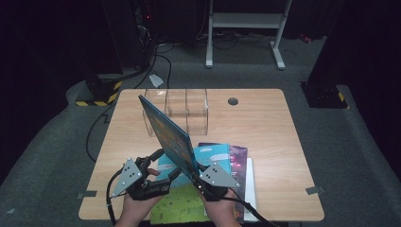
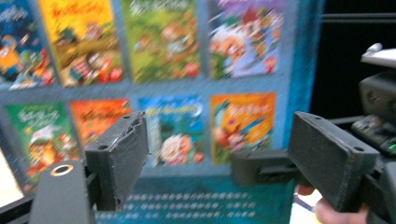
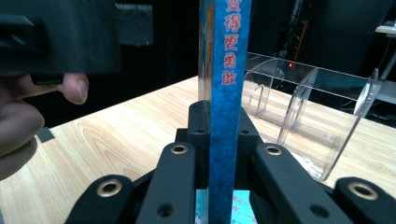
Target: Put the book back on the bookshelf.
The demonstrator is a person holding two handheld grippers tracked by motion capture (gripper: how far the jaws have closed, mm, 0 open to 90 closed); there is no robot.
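Note:
A thin blue picture book [image 1: 168, 132] stands tilted on edge above the table, its top leaning towards the far left. My right gripper [image 1: 195, 173] is shut on its lower edge; in the right gripper view the blue spine [image 3: 229, 93] with red characters rises between the jaws of the right gripper [image 3: 222, 135]. My left gripper [image 1: 165, 164] is open just left of the book. In the left gripper view the left gripper [image 2: 224, 158] faces the book's cover [image 2: 187, 70] of small pictures, and its fingers do not touch it.
A clear acrylic organiser [image 1: 178, 111] with several slots stands behind the book, also seen as the organiser [image 3: 317, 116]. A stack of books [image 1: 227, 163] and a green book [image 1: 182, 203] lie flat near the front edge. The table [image 1: 269, 127] has a cable hole [image 1: 232, 100].

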